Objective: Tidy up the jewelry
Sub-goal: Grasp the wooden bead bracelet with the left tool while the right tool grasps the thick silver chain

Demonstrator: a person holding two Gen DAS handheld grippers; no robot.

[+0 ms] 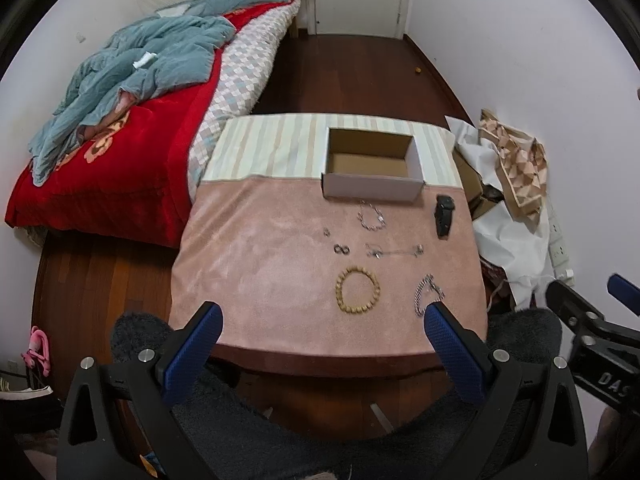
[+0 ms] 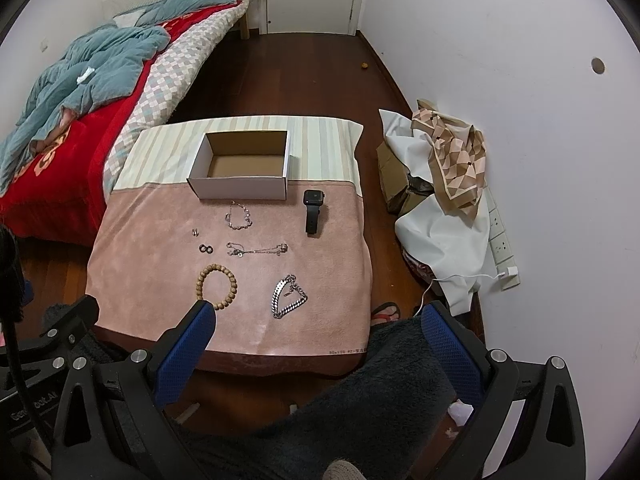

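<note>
An empty cardboard box (image 1: 372, 160) (image 2: 244, 168) stands at the back of a low table with a pink cloth (image 1: 260, 272) (image 2: 152, 256). In front of it lie a thin silver bracelet (image 1: 372, 218) (image 2: 239, 216), a fine chain (image 1: 394, 250) (image 2: 256, 250), small rings (image 1: 341, 249) (image 2: 206, 248), a wooden bead bracelet (image 1: 357, 294) (image 2: 217, 286), a heavy silver chain bracelet (image 1: 426, 292) (image 2: 289, 296) and a black smartwatch (image 1: 444, 216) (image 2: 313, 210). My left gripper (image 1: 322, 320) and right gripper (image 2: 318, 318) are open and empty, held above the table's near edge.
A bed (image 1: 120, 152) with a red blanket and a teal quilt lies to the left. A pile of white cloth, a patterned scarf (image 2: 456, 160) and cardboard sits on the floor to the right by the wall. The person's dark fuzzy sleeves (image 2: 380, 392) are below.
</note>
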